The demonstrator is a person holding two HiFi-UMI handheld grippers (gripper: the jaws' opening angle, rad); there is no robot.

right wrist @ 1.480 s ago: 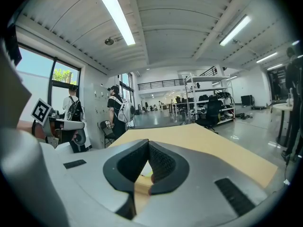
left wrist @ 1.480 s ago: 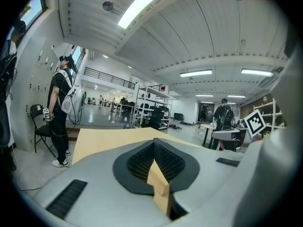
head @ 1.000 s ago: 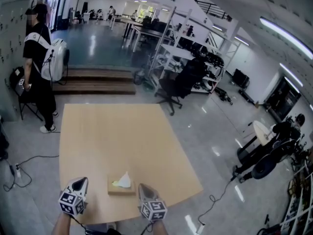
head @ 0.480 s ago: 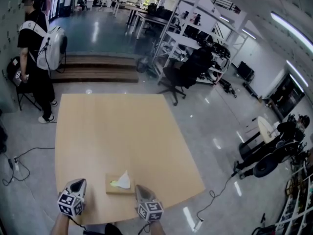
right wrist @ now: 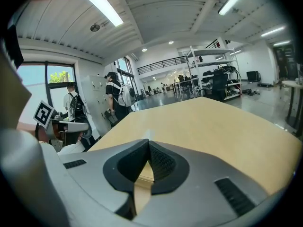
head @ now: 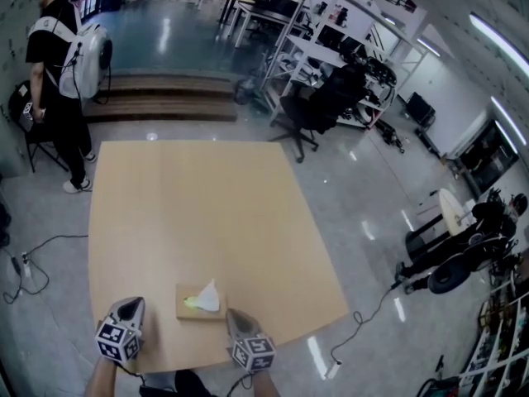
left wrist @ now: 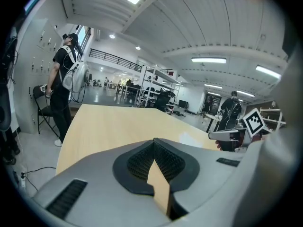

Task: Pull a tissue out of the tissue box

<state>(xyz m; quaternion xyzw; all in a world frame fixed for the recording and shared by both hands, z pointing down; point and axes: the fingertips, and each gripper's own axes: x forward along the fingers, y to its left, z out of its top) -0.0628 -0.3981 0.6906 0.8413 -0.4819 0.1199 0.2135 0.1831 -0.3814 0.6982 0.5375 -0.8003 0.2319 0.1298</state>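
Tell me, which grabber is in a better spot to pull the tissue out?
Right, probably. The right gripper sits just beside the tissue box, near the tissue; the left gripper is farther off. Both are shut.

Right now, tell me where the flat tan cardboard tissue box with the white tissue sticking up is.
In the head view, the flat tan tissue box sits by the pale wooden table's near edge, between the left gripper and the right gripper.

The tissue box (head: 201,303) lies on the table (head: 198,213) (near edge) between left gripper (head: 132,306) and right gripper (head: 232,314).
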